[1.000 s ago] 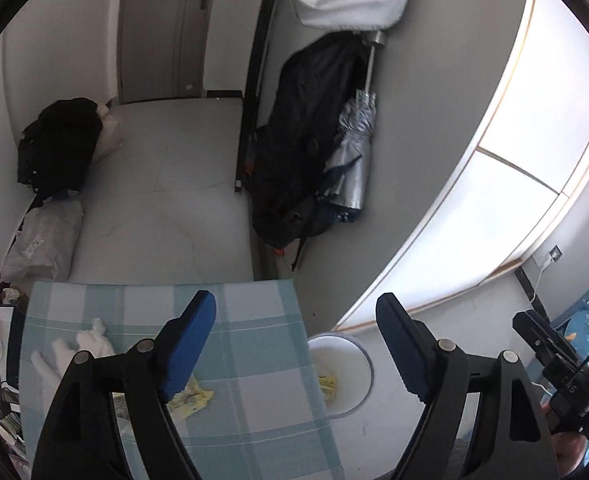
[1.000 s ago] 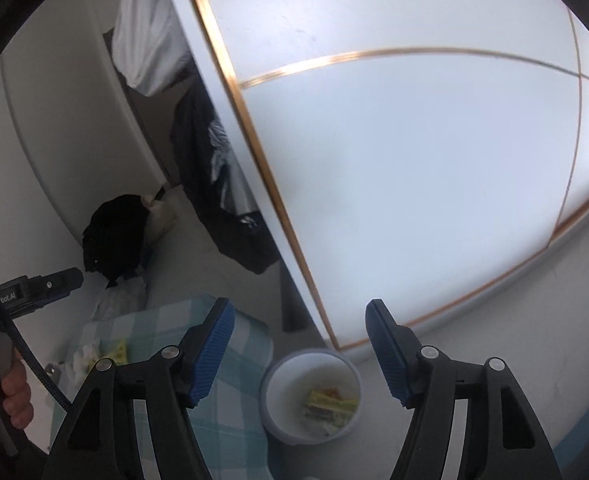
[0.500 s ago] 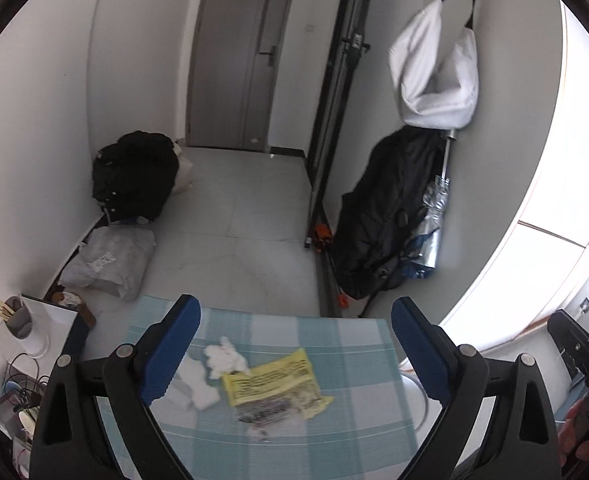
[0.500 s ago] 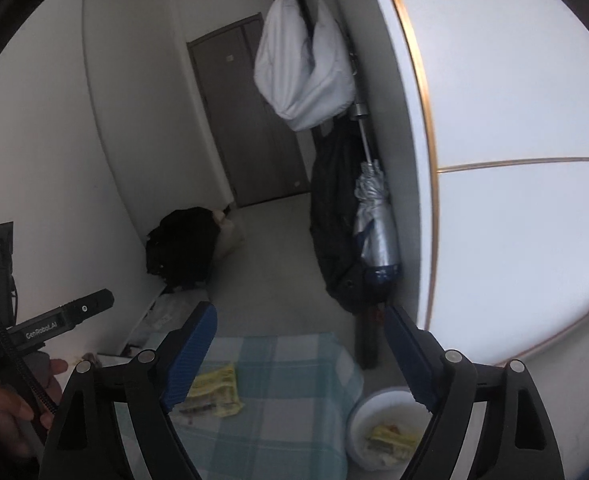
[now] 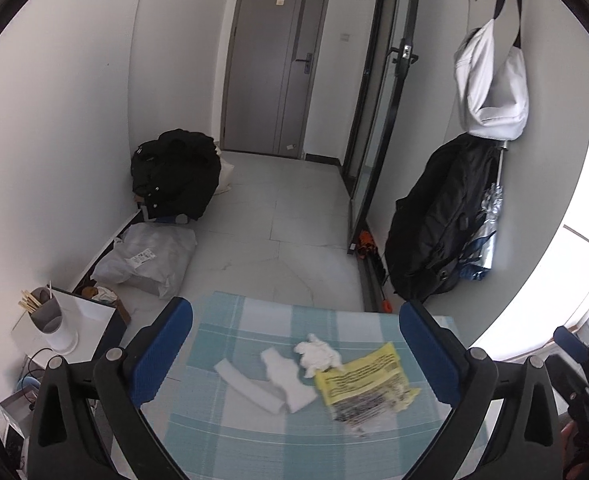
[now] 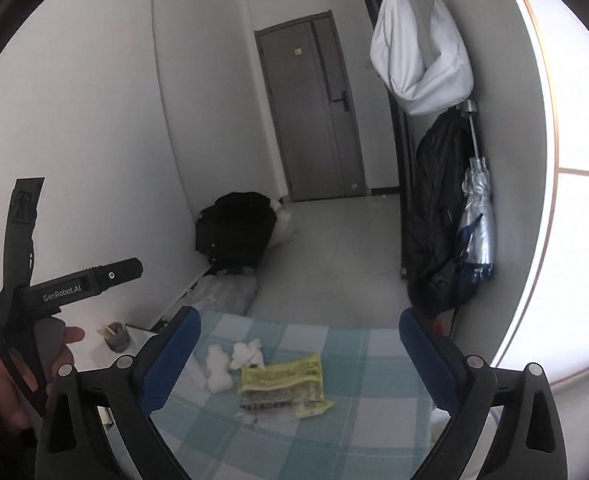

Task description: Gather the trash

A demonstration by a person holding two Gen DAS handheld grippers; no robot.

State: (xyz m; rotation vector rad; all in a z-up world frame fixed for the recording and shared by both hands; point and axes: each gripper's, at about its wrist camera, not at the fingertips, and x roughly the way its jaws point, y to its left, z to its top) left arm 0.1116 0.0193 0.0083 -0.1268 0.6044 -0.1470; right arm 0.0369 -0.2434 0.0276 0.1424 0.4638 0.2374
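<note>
**Both grippers wide open over the table, three bits of litter waiting**

Your left gripper (image 5: 294, 344) hangs above the checked tablecloth (image 5: 230, 320) with its jaws spread wide and nothing between them. Same story on the right gripper (image 6: 299, 344): blue pads far apart, empty, looking down at the same spot.

The trash sits mid-table. There's the yellow wrapper (image 5: 364, 382), lying flat, its clear printed end pointing toward you. Touching its left corner is a crumpled tissue (image 5: 317, 356), and just beside that a flattened white tissue piece (image 5: 272, 384).

My read on handling: all of it is featherweight and soft. The wrapper looks like slick film, so it will likely slide if you pinch only its flat face; go for a raised crinkled edge, maybe the puckered corner on its right side. The crumpled tissue is the easy one, since it stands up off the cloth and gives the pads something to close on. The flat piece lies tight against the fabric, so watch you don't snag the tablecloth with it.

Room to work looks fair. The wrapper sits nearer the table's right edge, the cloth in front of the litter is bare, and the wall with the hanging black jacket (image 5: 438, 216) stands well beyond the far right corner.
</note>
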